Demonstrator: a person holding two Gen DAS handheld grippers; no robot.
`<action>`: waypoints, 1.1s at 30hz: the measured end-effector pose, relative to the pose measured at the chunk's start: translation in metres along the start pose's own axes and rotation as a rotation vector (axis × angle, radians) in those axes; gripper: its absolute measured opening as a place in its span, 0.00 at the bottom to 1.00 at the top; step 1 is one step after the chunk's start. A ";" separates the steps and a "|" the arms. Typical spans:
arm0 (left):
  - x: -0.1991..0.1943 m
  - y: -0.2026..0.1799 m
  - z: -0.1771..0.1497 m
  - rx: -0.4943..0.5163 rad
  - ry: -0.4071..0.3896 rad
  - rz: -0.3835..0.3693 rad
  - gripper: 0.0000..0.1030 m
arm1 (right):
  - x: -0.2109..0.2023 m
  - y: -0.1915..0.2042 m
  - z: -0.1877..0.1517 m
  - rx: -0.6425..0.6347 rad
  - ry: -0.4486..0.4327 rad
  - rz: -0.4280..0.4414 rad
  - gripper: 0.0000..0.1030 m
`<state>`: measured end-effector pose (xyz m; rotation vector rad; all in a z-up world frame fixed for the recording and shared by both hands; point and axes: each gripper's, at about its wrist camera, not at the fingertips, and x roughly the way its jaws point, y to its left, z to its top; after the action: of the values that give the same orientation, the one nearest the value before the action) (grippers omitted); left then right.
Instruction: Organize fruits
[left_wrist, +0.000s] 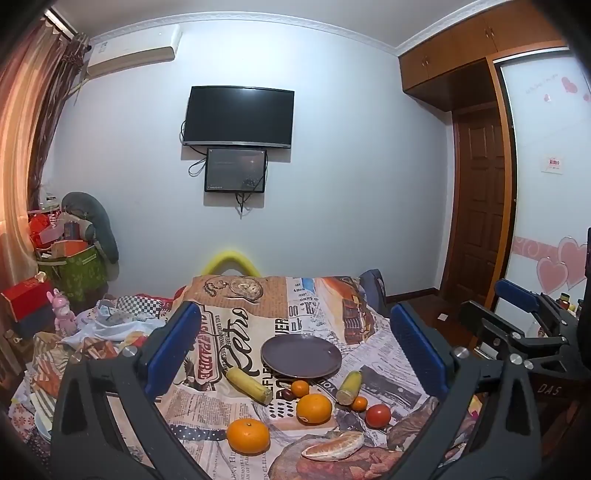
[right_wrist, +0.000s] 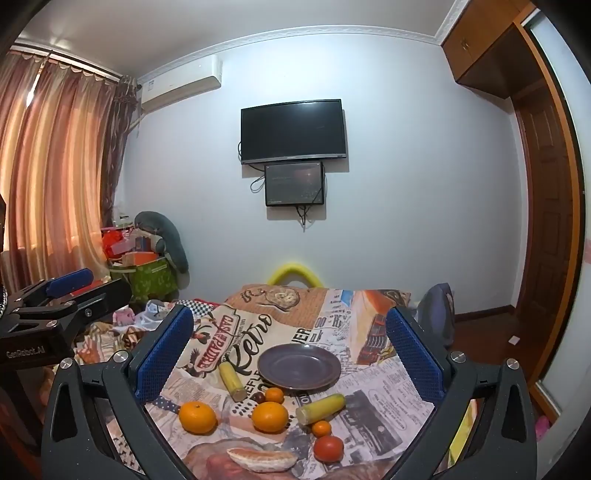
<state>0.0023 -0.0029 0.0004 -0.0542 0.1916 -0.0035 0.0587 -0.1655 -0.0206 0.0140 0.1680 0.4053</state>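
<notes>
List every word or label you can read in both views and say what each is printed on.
"Retro": tablecloth.
"CASA PADRE": same tablecloth, on its banner emblem.
"GenRobot.AI": body of the left gripper, seen in the right wrist view.
"DAS": body of the right gripper, seen in the left wrist view.
Newspaper columns on the tablecloth, the red wardrobe sign and the air conditioner label: too small or blurred.

Pale wall (left_wrist: 351, 166), mounted television (left_wrist: 238, 116), curtains (right_wrist: 55, 166)

Wrist views side by side, facing plate (left_wrist: 301, 356) (shared)
</notes>
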 end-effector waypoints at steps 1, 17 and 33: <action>0.000 0.000 -0.001 0.000 0.000 -0.001 1.00 | 0.000 -0.001 0.000 0.001 0.000 0.001 1.00; -0.001 0.000 -0.001 0.002 -0.005 -0.002 1.00 | -0.002 0.003 0.000 -0.007 -0.008 -0.003 1.00; -0.003 0.000 0.000 0.001 -0.010 -0.008 1.00 | -0.003 0.003 0.000 -0.005 -0.009 -0.001 1.00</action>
<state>-0.0011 -0.0026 0.0010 -0.0543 0.1809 -0.0114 0.0546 -0.1644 -0.0196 0.0107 0.1581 0.4046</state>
